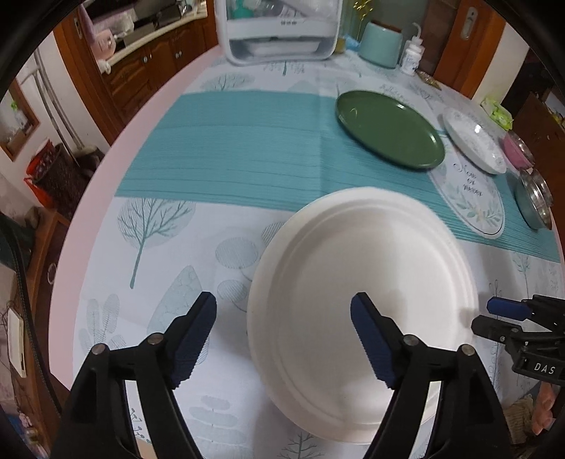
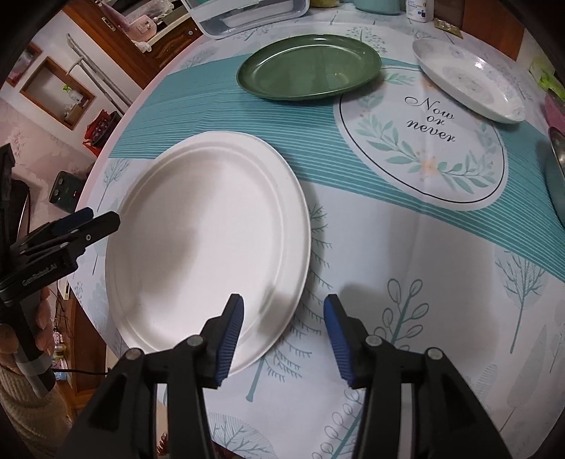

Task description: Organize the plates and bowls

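Note:
A large white plate (image 1: pixel 370 254) (image 2: pixel 212 219) lies on the tree-print tablecloth near the table's front edge. My left gripper (image 1: pixel 284 300) (image 2: pixel 100 216) is open and straddles the plate's left rim, one finger over the cloth and one over the plate; the pads do not press on it. My right gripper (image 2: pixel 283 300) (image 1: pixel 483 314) is open at the plate's right rim, its left finger over the plate and its right finger over the cloth. Farther back sit a dark green plate (image 1: pixel 388 127) (image 2: pixel 310 67) and a white patterned plate (image 1: pixel 473 141) (image 2: pixel 466 77).
A white dish rack (image 1: pixel 279 31) stands at the table's far end, with a teal canister (image 1: pixel 383 44) and a small bottle (image 1: pixel 411 56) beside it. A pink bowl (image 1: pixel 517 150) and metal bowls (image 1: pixel 536 201) sit at the right edge. A round placemat (image 2: pixel 423 137) lies on the teal runner.

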A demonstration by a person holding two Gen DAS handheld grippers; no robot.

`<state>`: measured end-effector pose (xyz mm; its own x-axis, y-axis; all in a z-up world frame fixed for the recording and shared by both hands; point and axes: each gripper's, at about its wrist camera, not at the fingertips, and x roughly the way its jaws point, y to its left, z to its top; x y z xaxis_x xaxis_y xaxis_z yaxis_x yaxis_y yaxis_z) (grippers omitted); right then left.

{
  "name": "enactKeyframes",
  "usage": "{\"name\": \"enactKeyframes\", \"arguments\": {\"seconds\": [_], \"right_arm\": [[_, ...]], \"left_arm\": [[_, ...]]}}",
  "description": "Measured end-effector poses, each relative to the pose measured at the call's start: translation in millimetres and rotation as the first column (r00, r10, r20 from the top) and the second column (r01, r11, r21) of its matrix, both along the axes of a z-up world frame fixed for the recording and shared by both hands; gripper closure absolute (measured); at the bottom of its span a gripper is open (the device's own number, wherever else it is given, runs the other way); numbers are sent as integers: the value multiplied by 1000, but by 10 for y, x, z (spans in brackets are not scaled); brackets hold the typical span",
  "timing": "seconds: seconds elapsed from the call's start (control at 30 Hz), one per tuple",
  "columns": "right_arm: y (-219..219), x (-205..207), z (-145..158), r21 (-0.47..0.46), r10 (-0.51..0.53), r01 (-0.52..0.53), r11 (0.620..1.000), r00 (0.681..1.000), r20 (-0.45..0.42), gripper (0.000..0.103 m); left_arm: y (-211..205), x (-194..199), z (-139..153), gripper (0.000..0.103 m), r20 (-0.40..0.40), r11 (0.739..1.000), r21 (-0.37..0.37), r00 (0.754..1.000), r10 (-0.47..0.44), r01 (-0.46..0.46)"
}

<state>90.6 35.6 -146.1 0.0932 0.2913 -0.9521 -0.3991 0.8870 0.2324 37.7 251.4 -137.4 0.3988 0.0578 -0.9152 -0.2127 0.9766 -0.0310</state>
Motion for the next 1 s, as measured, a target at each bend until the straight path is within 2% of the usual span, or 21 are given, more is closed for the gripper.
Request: {"name": "enactKeyframes", "arguments": {"seconds": [0.2, 0.53, 0.63, 0.83, 1.0], "right_arm": [[17, -66, 81, -4, 15, -15, 1000, 999, 35, 55], [-1, -181, 244, 12, 42, -43, 999, 995, 88, 55], [-20, -215, 295, 22, 44, -46, 999, 994, 102, 55], [-100, -300, 440, 47, 42, -49, 998, 989, 141, 55], [-178, -350, 597, 71, 37, -51, 996, 984, 176, 55]], "left_arm": [[-127, -79, 149, 22, 35, 1000, 18, 999, -15, 15], [-235, -274, 387, 19, 87, 999, -35, 996, -7, 11], [-304, -315, 492, 15, 109, 999, -27, 994, -15, 18], [-479, -378, 713, 14, 150, 998, -36, 988, -44, 50], [-646, -453, 916, 14, 186, 997, -13, 980, -74, 78]]}}
